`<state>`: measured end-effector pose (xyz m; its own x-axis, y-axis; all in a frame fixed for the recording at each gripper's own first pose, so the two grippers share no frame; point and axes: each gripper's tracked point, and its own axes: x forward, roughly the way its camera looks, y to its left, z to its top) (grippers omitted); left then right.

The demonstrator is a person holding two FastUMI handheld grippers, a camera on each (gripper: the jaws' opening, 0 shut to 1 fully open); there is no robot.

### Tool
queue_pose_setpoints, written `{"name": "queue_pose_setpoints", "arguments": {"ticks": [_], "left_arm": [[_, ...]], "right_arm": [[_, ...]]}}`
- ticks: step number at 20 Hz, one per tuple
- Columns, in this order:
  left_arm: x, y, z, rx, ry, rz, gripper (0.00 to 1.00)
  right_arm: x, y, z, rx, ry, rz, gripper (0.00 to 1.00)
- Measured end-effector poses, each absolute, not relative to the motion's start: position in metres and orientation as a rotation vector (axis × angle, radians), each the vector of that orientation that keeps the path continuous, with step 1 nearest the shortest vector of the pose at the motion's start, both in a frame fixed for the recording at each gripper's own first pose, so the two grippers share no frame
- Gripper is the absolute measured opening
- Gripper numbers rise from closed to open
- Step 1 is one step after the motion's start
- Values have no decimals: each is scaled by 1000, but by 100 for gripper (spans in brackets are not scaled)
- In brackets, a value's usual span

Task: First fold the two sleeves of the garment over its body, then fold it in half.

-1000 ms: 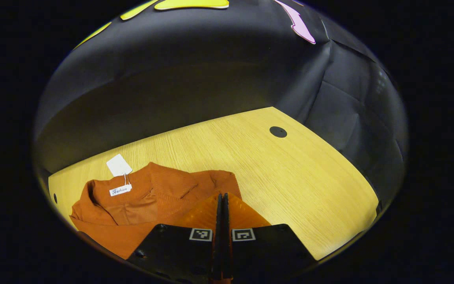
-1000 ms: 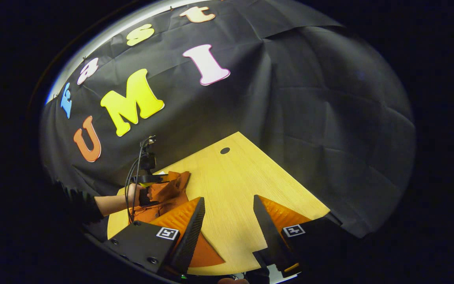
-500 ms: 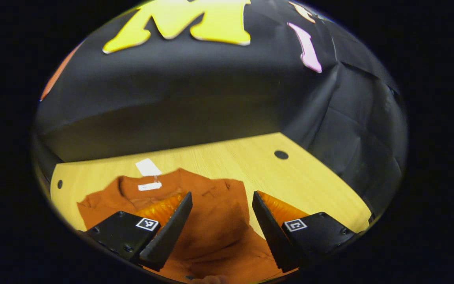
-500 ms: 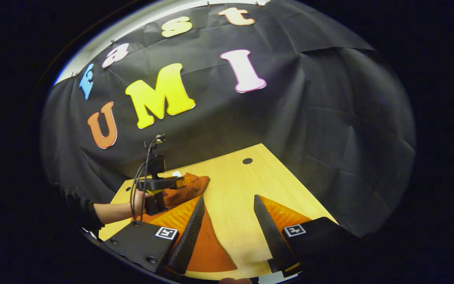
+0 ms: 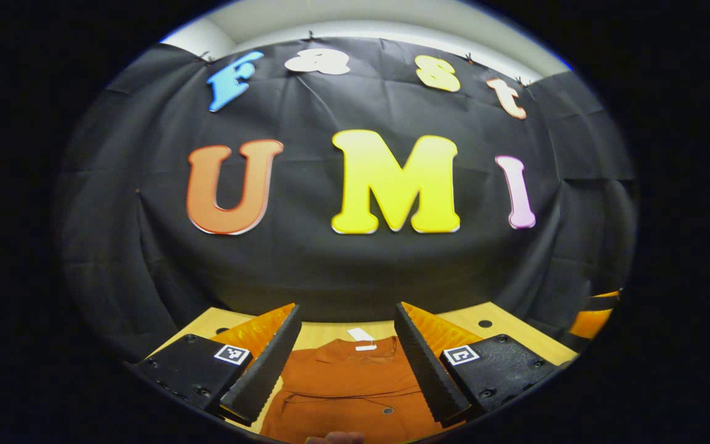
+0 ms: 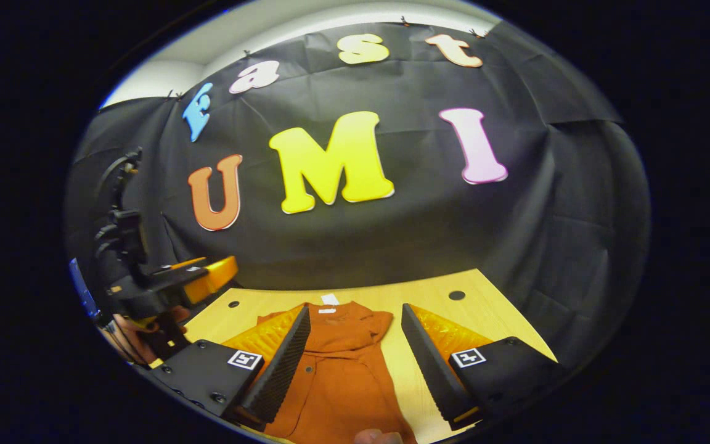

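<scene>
Left gripper (image 5: 346, 361) and right gripper (image 6: 355, 354) both gaped wide, empty, above the garment (image 6: 336, 370) on the table (image 6: 484, 320).

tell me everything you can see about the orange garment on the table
The garment is rust-orange, matte woven-looking cloth, lying flat on the light wooden table. Its collar end points toward the booth wall, with a white hang tag and a small white label there. A dark button shows on its front in the left gripper view. One side near the collar is rumpled where cloth is folded inward. Neither gripper touches it; both are open above it.
</scene>
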<state>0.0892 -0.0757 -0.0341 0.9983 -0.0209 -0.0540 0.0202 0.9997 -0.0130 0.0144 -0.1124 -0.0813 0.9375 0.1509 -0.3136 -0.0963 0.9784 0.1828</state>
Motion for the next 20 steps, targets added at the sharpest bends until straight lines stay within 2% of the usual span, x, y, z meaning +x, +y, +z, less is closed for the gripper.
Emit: {"name": "queue_pose_setpoints", "arguments": {"ticks": [5,8,11,14,16,20], "left_arm": [[32,-25,-15,74,-13,56,98],[21,-17,-36,21,47,46,98],[7,-14,-80,-60,180,-38,98],[-16,7,-150,-86,356,-96,99],[-47,14,-211,-84,551,-174,98],[-116,42,-303,-195,830,-164,99]], "right_arm": [[16,-69,-62,125,265,177,95],[12,-57,-70,106,279,214,94],[-5,-70,-101,86,383,232,95],[-34,-102,-146,31,524,233,95],[-59,-130,-180,18,626,207,95],[-114,-190,-242,-33,797,113,95]]}}
